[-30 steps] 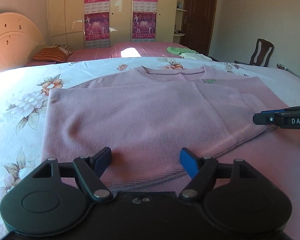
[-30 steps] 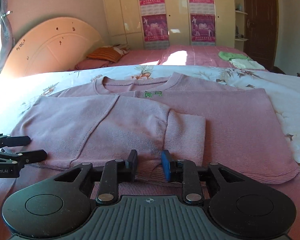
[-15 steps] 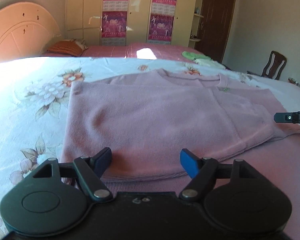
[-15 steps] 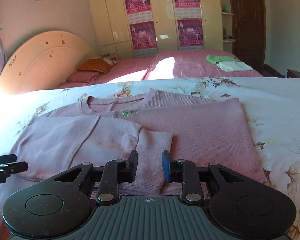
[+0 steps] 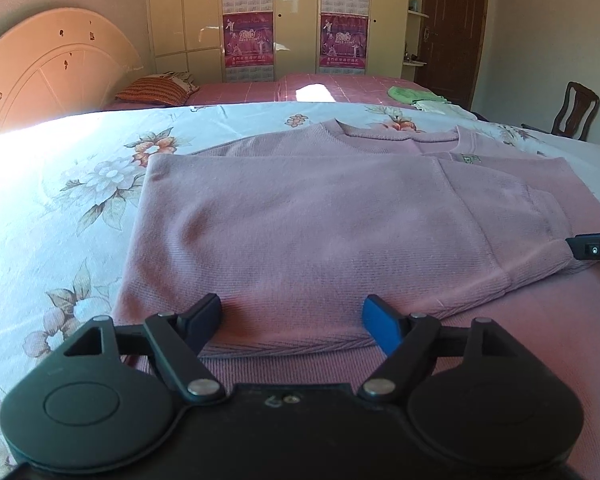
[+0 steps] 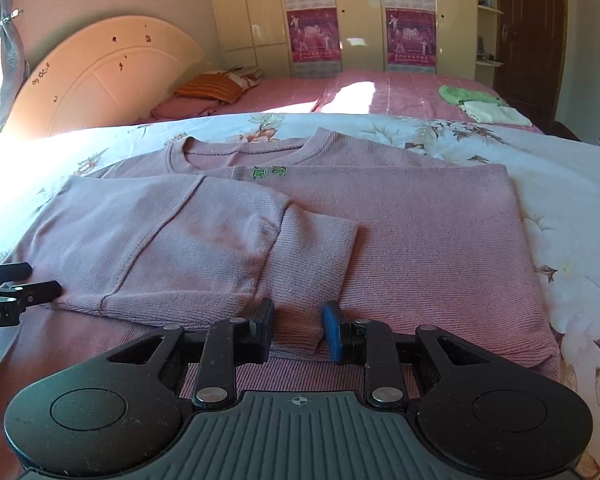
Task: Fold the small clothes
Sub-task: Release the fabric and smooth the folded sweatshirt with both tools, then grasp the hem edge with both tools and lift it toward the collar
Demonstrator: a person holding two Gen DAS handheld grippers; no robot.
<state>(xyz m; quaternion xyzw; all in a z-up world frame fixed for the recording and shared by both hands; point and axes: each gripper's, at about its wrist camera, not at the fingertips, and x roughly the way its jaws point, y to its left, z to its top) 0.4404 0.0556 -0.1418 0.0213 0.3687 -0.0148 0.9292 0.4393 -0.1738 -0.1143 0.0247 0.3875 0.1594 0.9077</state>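
Note:
A pink knit sweater (image 5: pixel 340 216) lies flat on the flowered bedsheet (image 5: pixel 60 184), its left side and sleeve folded over the body. It also shows in the right wrist view (image 6: pixel 400 216), with the folded sleeve cuff (image 6: pixel 312 248) in the middle. My left gripper (image 5: pixel 292 316) is open, its fingers standing at the near edge of the folded layer. My right gripper (image 6: pixel 298 326) is partly open, with the sweater's hem bunched between its fingers. Its tip shows at the right edge of the left wrist view (image 5: pixel 596 248).
A second bed with a pink cover (image 6: pixel 380 96) stands behind, with green and white cloths (image 6: pixel 480 104) and a striped pillow (image 6: pixel 212 88) on it. A headboard (image 6: pixel 100 76), wardrobe (image 6: pixel 360 20), door (image 6: pixel 532 20) and chair (image 5: pixel 576 112) line the room.
Both grippers have drawn back toward the sweater's near hem and shifted sideways. The right gripper's fingers have spread a little. The sweater lies as before.

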